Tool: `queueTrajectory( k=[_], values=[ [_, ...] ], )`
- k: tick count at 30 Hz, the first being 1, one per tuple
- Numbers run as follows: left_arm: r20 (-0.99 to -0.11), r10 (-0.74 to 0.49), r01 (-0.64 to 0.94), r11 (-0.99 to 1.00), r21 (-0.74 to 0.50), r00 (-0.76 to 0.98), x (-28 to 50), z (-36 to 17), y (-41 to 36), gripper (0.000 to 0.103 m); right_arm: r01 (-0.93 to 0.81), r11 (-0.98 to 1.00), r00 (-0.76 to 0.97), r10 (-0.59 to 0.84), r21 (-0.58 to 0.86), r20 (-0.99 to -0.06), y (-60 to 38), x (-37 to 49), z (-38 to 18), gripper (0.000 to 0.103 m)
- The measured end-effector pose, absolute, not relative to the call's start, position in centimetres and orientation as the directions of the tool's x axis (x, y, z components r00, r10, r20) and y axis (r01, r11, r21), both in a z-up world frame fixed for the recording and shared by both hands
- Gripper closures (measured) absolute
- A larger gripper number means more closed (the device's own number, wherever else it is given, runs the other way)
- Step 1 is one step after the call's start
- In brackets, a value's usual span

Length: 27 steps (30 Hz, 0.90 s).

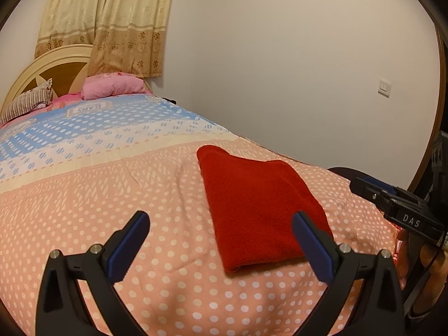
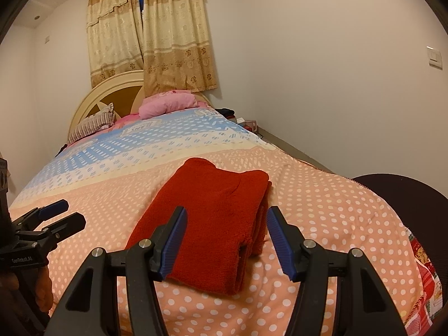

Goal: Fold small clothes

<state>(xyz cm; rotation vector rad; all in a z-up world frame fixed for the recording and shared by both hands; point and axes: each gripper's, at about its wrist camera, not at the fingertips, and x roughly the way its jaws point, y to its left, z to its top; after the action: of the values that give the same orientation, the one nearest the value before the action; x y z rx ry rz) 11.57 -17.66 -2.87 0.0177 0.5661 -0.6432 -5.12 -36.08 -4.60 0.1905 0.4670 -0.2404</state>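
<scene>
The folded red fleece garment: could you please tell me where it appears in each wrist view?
Left wrist view: the folded red fleece garment lies right of centre on the polka-dot quilt, beside the right-hand finger.
Right wrist view: it lies centre, running back from between the open jaws.
Shared landmark: the pink pillow by the headboard.

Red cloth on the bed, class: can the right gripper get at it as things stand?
Probably yes. The right gripper is open and points straight at the folded red cloth, with nothing between them. The left gripper sits off to the side.
</scene>
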Motion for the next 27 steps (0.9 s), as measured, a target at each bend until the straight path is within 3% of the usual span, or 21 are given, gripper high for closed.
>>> queueTrajectory(
  k=[27],
  values=[
    [-0.509, -0.569, 0.58, 0.799, -0.158, 0.646, 11.4, -2.73, -18.18, 0.0, 0.261, 0.956, 0.866, -0.171, 0.132, -0.47, -35.62, -4.99, -4.99, 0.042]
  ],
)
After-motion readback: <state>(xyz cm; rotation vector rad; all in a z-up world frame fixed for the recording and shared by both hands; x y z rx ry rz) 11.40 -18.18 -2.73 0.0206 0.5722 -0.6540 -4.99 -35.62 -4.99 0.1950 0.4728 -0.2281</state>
